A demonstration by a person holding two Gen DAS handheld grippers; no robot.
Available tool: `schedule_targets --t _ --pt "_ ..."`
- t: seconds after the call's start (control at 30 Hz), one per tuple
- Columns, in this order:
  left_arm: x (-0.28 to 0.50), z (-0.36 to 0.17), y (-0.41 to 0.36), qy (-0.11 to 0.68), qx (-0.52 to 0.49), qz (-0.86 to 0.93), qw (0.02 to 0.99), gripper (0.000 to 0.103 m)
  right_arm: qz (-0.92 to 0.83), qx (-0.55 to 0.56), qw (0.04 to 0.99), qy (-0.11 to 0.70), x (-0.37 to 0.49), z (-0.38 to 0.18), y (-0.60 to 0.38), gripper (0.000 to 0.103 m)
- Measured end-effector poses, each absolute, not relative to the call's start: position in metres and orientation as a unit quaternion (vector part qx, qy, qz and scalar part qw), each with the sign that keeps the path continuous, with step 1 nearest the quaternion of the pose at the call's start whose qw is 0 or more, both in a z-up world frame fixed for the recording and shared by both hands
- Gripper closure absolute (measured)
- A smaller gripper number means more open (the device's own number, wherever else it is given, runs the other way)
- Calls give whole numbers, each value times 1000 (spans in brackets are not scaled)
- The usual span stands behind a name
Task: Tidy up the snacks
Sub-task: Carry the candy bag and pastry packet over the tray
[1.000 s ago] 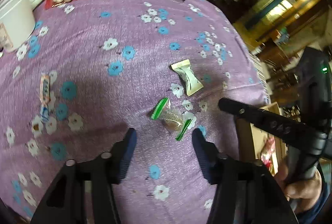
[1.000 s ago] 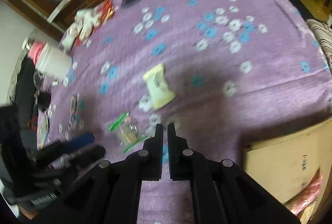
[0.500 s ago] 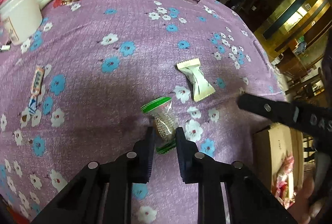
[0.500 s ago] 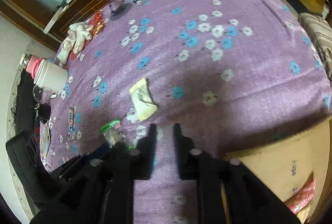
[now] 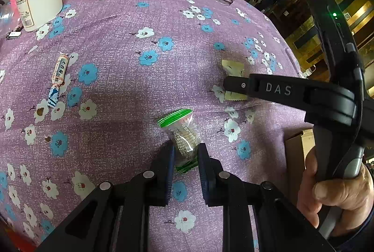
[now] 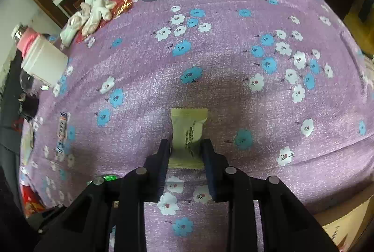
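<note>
Both your grippers are clamped on snacks on the purple cloth [image 5: 116,25].
Your left gripper [image 5: 185,154] pinches the green-edged snack [image 5: 184,130]; your right gripper [image 6: 185,149] pinches the cream packet [image 6: 188,129]. Farther left lies a wrapped candy [image 5: 59,69].

Left gripper [image 5: 185,154] closed from wide open onto green-edged snack [image 5: 184,135]. Right gripper [image 6: 186,149], earlier shut and empty, now clamps cream packet [image 6: 188,133].

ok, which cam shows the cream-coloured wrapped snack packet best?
Right wrist: the cream-coloured wrapped snack packet sits centred and unobstructed, printed text visible, clamped between the right tongs. In the left wrist view the same packet lies off to the right, largely hidden behind the right tongs' black finger.
</note>
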State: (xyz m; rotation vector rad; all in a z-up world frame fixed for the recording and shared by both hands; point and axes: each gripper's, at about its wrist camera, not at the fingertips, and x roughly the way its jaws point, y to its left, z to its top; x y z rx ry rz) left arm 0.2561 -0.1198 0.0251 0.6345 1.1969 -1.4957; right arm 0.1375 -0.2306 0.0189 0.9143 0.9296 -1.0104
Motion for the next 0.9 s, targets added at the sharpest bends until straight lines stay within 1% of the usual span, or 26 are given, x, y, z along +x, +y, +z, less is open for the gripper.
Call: schedule_targets --t 0.27,0.5,0.9 --pt "251 25 -116 505 267 -635 520 84 -452 450 677 366 106 36 -200 81" --pt "248 28 -95 511 269 -642 504 84 -448 461 686 340 83 57 -144 81" --pt "221 55 -16 482 277 -648 521 84 -403 499 696 323 31 55 -32 80"
